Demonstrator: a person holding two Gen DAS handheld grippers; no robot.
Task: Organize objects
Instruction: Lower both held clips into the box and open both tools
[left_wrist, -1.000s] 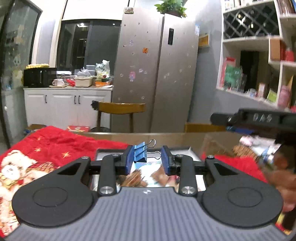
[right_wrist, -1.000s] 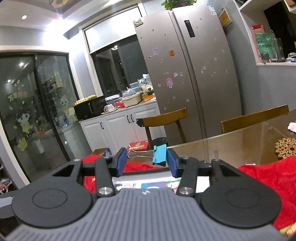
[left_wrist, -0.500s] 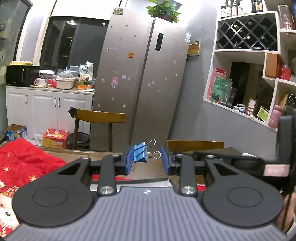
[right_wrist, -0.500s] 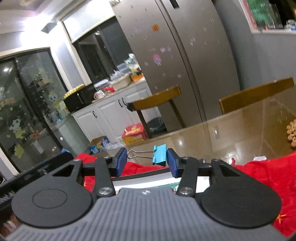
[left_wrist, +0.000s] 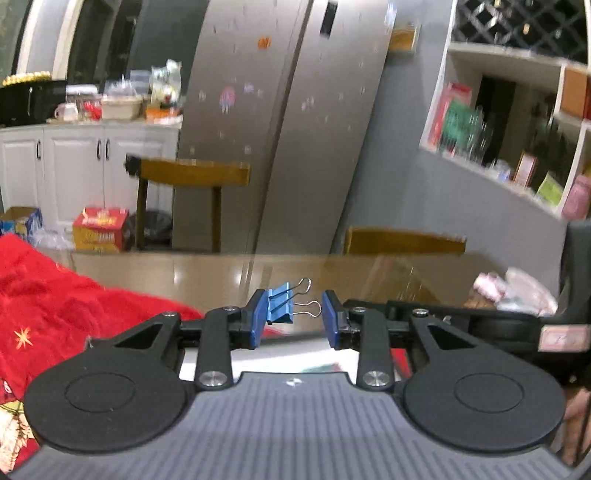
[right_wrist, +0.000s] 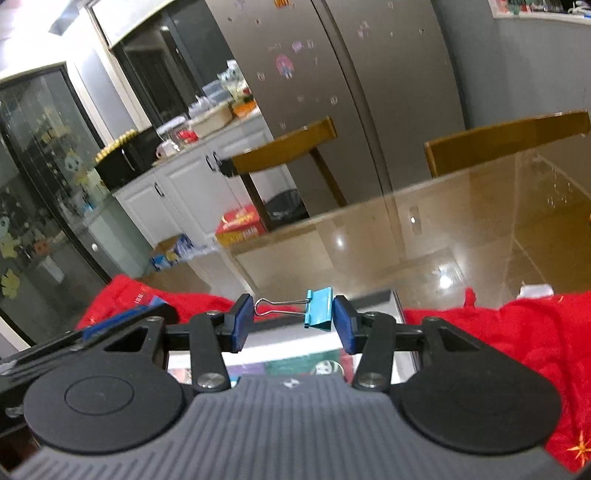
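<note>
Blue binder clip (left_wrist: 281, 303) clamped sideways between left hand-held gripper (left_wrist: 294, 318) pads.

Glass tabletop (right_wrist: 461, 236) ahead open; red cloth (right_wrist: 517, 332) flanks.

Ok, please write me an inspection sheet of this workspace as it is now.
Surface: glass table, partly under a red cloth.
Job's things: blue clip in left gripper; teal clip in right gripper; box below them.
Clutter: small white item on the table.
Grippers: each shut on its clip, wire handles against one pad.
Cables: nothing seen.
Surroundings: fridge, two chairs, white cabinets, shelves.
</note>
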